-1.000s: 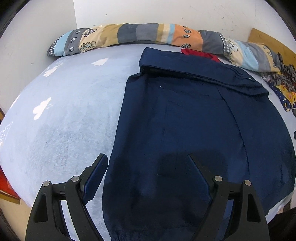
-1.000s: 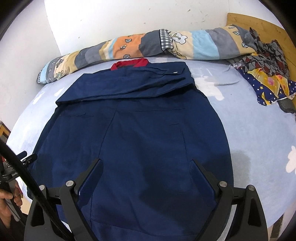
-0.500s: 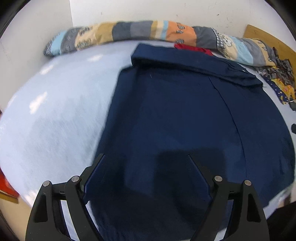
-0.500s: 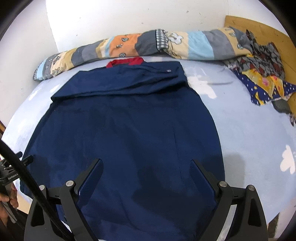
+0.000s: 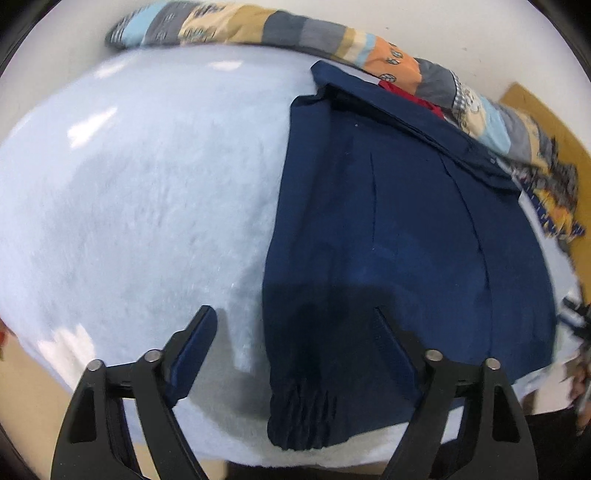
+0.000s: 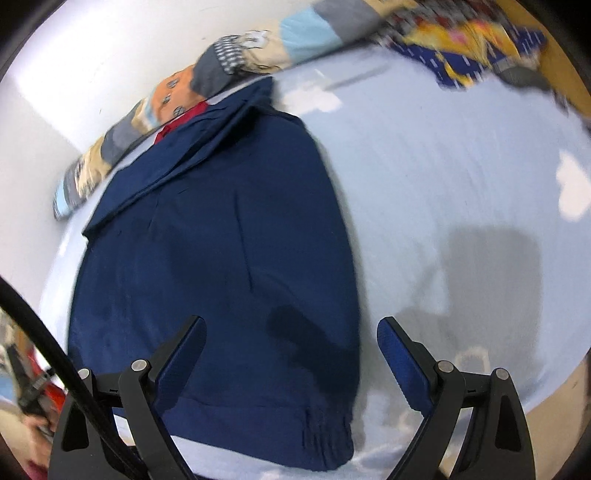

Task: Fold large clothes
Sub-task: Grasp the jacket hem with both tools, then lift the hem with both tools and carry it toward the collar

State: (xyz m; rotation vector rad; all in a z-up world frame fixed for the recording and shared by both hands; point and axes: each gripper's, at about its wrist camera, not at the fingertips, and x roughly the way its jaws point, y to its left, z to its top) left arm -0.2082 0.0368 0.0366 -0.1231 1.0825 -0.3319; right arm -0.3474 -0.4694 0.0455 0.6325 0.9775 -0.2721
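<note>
A large navy blue jacket [image 5: 388, 229] lies flat on a pale blue blanket [image 5: 147, 192], its sleeves folded across the top and a red lining at the collar [image 5: 406, 96]. My left gripper [image 5: 295, 325] is open and empty, straddling the jacket's near left hem corner [image 5: 303, 417]. In the right wrist view the jacket [image 6: 229, 251] fills the left half. My right gripper [image 6: 291, 336] is open and empty over the near right hem corner [image 6: 328, 435].
A striped patchwork bolster [image 5: 295, 33] runs along the white wall behind the jacket. A heap of patterned clothes [image 6: 472, 40] lies at the far right on a wooden board. The bed's near edge [image 5: 314, 454] is just below the grippers. A black cable [image 6: 55, 354] crosses at the left.
Both grippers have swung outward and lower: the left now sits at the jacket's left hem corner, the right at the right hem corner. Both stay open.
</note>
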